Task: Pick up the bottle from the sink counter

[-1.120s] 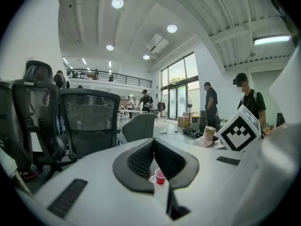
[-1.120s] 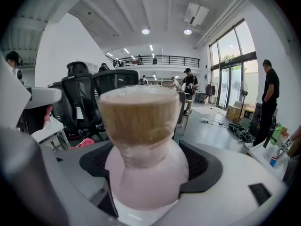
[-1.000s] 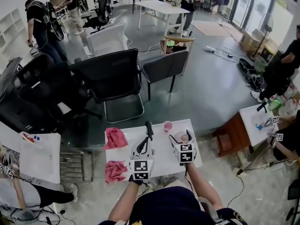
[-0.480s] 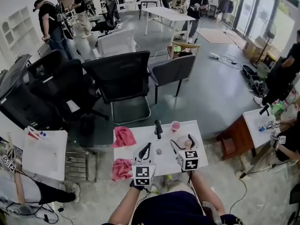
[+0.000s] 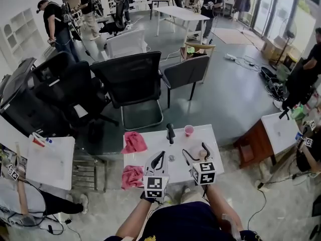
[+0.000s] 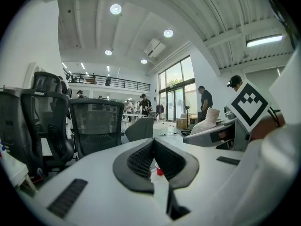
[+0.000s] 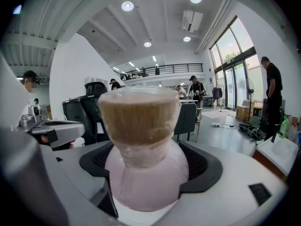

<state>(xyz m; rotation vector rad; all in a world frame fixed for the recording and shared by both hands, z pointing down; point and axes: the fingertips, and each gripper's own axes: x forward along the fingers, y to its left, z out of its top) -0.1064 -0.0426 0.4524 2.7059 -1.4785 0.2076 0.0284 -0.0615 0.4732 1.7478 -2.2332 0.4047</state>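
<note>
The right gripper (image 5: 196, 152) held the bottle (image 7: 143, 173). Its two dark jaws stood apart and pressed against the bottle's rounded pink body from either side. The bottle sat upright between them, its tan cap (image 7: 139, 119) rising above the jaws and wrapped in clear film. From the head view this gripper was over the near right part of the white table (image 5: 150, 152); whether the bottle's base touched the tabletop could not be told.

The left gripper (image 6: 154, 149) was just beside the right one, over the near middle of the table, its jaws pressed together at the tips with nothing between them.

Farther back on the table stood a dark upright thing (image 5: 170, 133) and, just to its right, a small pink cup (image 5: 188, 130). Two pink cloths lay at the left side, one near the far edge (image 5: 134, 142) and one at the near edge (image 5: 132, 176).
</note>
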